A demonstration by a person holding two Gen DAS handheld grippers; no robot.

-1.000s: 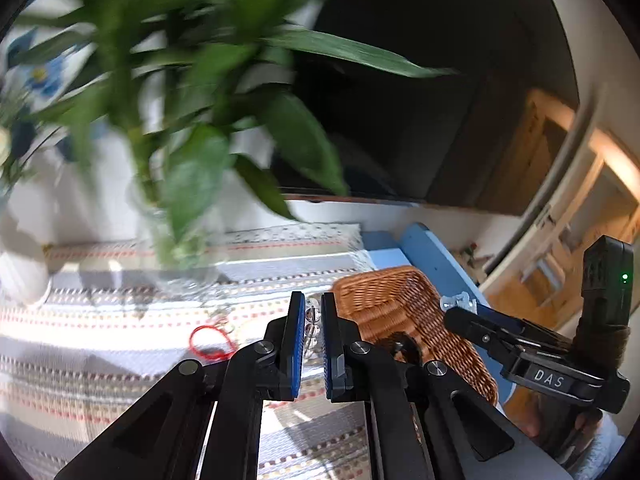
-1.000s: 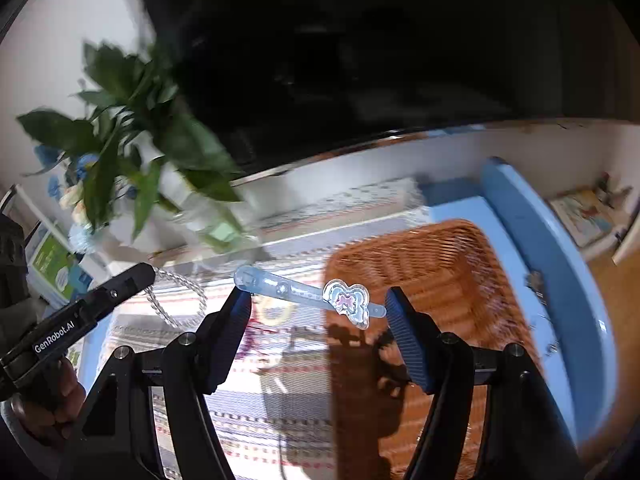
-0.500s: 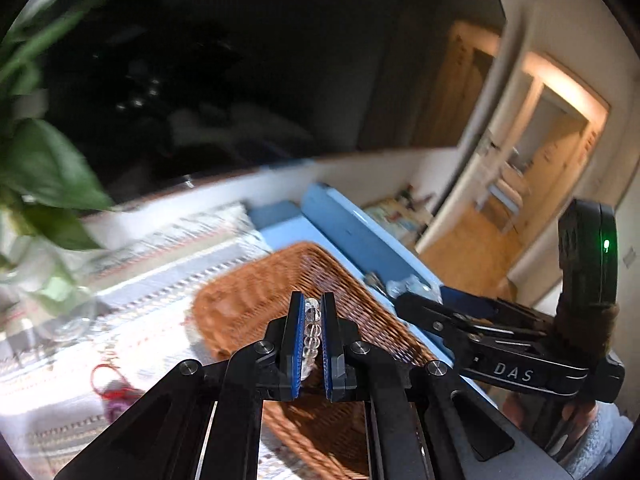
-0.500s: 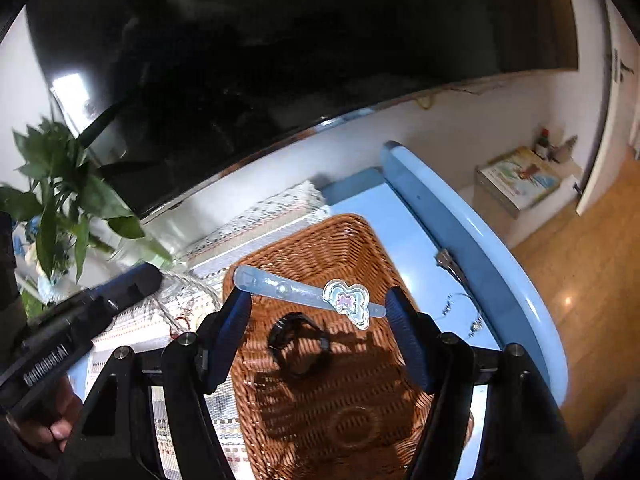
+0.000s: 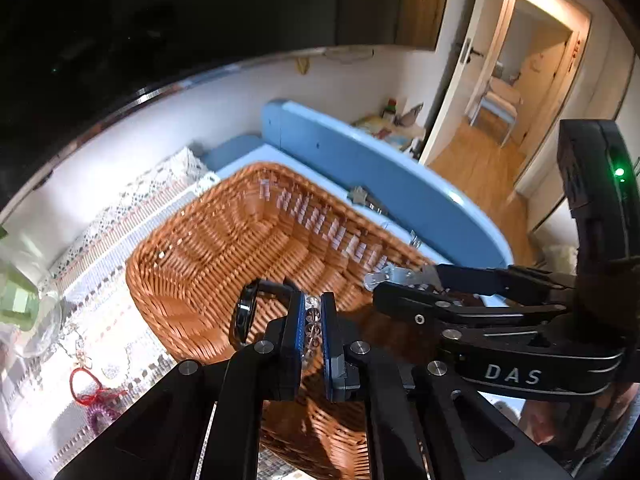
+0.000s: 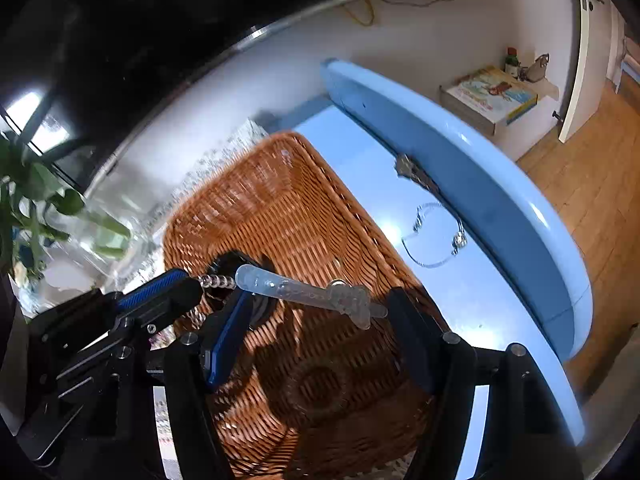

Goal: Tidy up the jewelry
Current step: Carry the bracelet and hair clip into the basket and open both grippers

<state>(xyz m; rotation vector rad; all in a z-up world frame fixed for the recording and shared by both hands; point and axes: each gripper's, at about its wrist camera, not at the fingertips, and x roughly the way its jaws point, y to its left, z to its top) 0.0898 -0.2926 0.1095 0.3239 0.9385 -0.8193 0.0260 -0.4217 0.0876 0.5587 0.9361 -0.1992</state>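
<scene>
1. Jewelry first, left wrist view: a clear bead bracelet (image 5: 311, 326) sits clamped between the blue pads of the left gripper (image 5: 311, 334), its jaws drawn close on the beads.
2. Same view: the gripper hangs over the near part of a brown wicker basket (image 5: 208, 256). A black ring-shaped piece (image 5: 245, 316) shows just left of the left finger; whether it rests on the weave cannot be told.
3. Same view: the right gripper (image 5: 404, 280) reaches in from the right, a clear hair clip (image 5: 386, 277) at its tip, over the basket's right rim.
4. Same view, near left: a red cord (image 5: 90, 390) lies on the striped cloth (image 5: 120, 344), beside a glass vase (image 5: 28, 320).
5. Right wrist view: the clear hair clip (image 6: 308, 294) spans the wide-set fingers of the right gripper (image 6: 316, 312), each end pressed against a finger, held over the basket (image 6: 288, 216).
6. Same view: the left gripper (image 6: 182, 292) enters from the left with the bead strand (image 6: 218, 281) in its grip.
7. Same view, far right: a thin silver bangle (image 6: 434, 240) lies on the blue tabletop (image 6: 460, 292), outside the basket.
</scene>
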